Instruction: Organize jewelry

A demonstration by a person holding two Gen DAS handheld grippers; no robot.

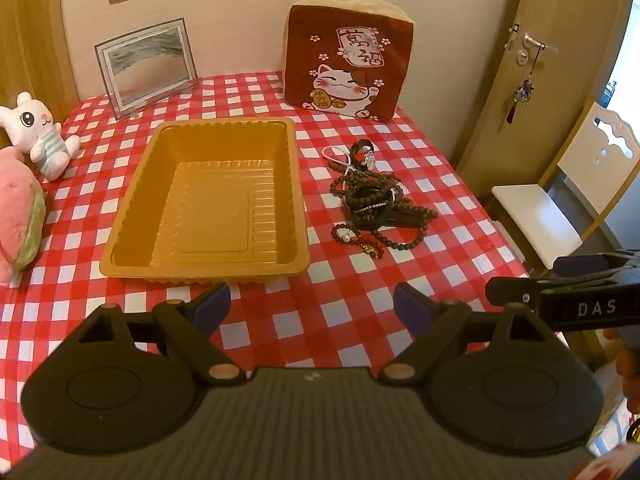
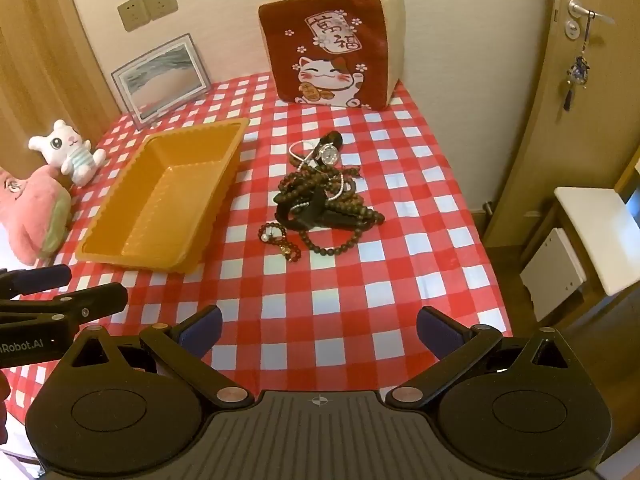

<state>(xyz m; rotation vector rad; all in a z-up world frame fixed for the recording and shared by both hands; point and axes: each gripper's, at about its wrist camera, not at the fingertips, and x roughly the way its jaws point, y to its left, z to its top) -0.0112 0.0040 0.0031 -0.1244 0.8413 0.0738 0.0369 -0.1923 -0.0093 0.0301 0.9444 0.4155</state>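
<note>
Jewelry (image 2: 320, 200) lies tangled just right of the empty orange tray (image 2: 160, 200). Left gripper (image 1: 312, 308) and right gripper (image 2: 320, 328) hover near, jaws wide, holding nothing. Snagged bead strands could drag the watch (image 2: 330, 155) along.

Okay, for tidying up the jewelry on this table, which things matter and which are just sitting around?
For the job:
- jewelry pile, tangled bead strings, bracelets and a watch, on the checked cloth
- orange tray, empty, left of the pile
- left gripper and right gripper, both open, holding nothing

Just lying about:
- cat cushion
- picture frame
- white plush bunny
- pink plush
</note>
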